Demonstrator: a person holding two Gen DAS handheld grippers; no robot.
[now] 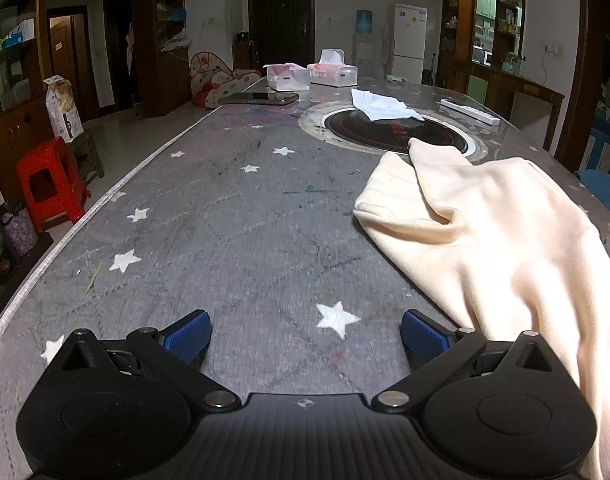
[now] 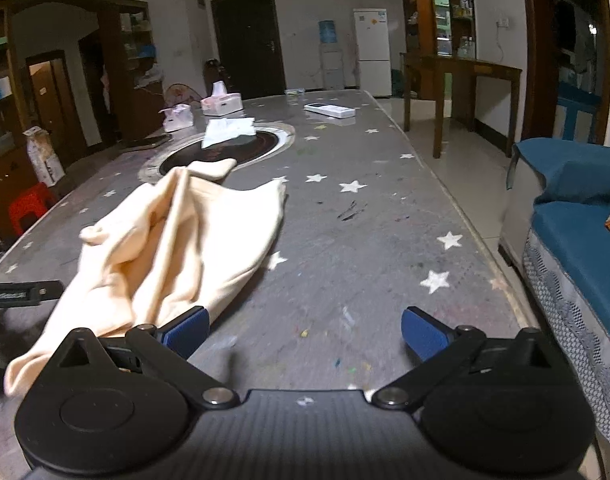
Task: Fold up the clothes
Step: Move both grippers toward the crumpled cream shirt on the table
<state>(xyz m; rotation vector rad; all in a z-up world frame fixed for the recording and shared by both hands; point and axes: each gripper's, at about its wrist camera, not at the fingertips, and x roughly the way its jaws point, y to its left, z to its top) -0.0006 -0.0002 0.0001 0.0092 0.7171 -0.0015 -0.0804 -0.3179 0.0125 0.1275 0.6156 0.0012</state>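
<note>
A cream garment (image 1: pixel 493 232) lies crumpled on the grey star-patterned table (image 1: pixel 233 240). In the left wrist view it is to the right, its near part beside the right finger. My left gripper (image 1: pixel 305 338) is open and empty, low over the table. In the right wrist view the garment (image 2: pixel 177 244) lies to the left, its near edge just behind the left fingertip (image 2: pixel 187 334). My right gripper (image 2: pixel 305 336) is open and empty above bare table.
A round black hotplate (image 1: pixel 397 132) is set in the table's middle with a white cloth (image 1: pixel 381 106) on it. Two tissue boxes (image 1: pixel 331 72), a phone (image 1: pixel 259 99) and a white remote (image 1: pixel 469 111) lie at the far end. A blue sofa (image 2: pixel 577 216) stands right of the table, a red stool (image 1: pixel 49 184) left.
</note>
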